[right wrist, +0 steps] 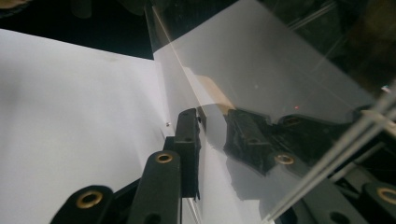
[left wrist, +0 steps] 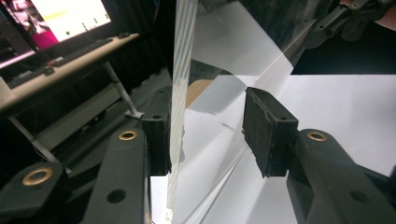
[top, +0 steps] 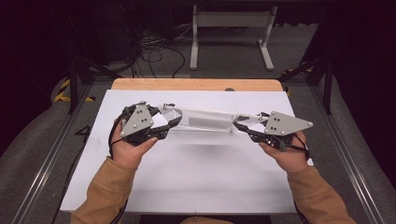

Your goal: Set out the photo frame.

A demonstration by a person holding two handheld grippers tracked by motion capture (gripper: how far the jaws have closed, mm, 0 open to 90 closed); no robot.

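Currently a clear bag (top: pixel 205 120) spans left-right between both grippers: left gripper (top: pixel 164 122) jaws apart around its end, right gripper (top: pixel 243 125) clamped on the other.

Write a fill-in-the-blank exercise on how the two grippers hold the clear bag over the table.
1. The clear plastic bag is stretched between the left gripper and the ____ gripper.
2. In the left gripper view, the bag's striped edge lies against one pad, and the other pad stands ____ from it.
3. The tabletop under the bag is ____ in colour.
4. Each gripper carries a grey ____ plate on top.

Missing words: right; apart; white; three-cornered
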